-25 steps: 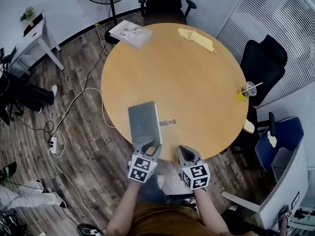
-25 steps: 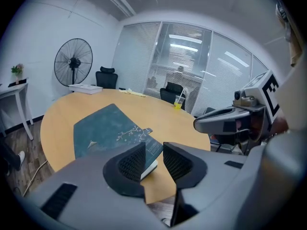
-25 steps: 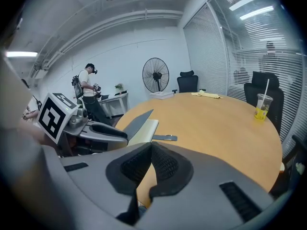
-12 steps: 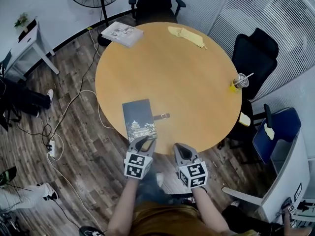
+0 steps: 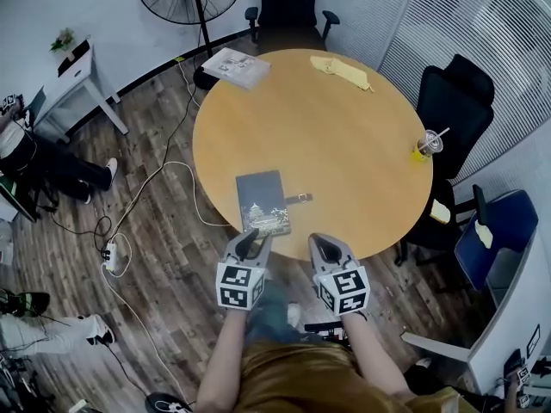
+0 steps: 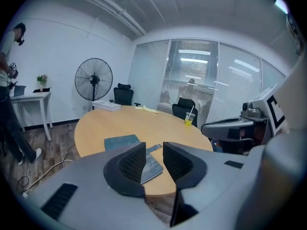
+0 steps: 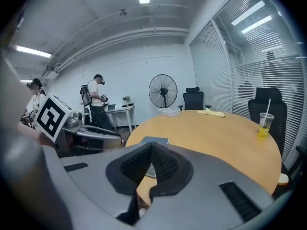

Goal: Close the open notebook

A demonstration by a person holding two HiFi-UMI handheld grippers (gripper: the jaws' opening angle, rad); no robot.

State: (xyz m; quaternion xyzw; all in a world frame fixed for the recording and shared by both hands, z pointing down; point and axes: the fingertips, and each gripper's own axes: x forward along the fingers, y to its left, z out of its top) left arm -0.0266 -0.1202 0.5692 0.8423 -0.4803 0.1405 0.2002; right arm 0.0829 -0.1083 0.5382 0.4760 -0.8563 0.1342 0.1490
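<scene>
Left gripper [image 5: 249, 244] half apart, empty; right gripper [image 5: 325, 249] pinched together, empty. Both off the near edge of the surface [image 5: 344, 136]. Notebook [image 5: 263, 201] flat near that edge, cover down. Looks done: check strap [image 5: 298, 199], avoid nudging the cover.

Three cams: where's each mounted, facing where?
Head view: on the head, steeply down at table, notebook; shows left gripper, right gripper, forearms.
Left gripper view: on left gripper, along open jaws over table; right gripper at right.
Right gripper view: on right gripper, along shut jaws; left gripper at left.
Shared: all see the notebook.
</scene>
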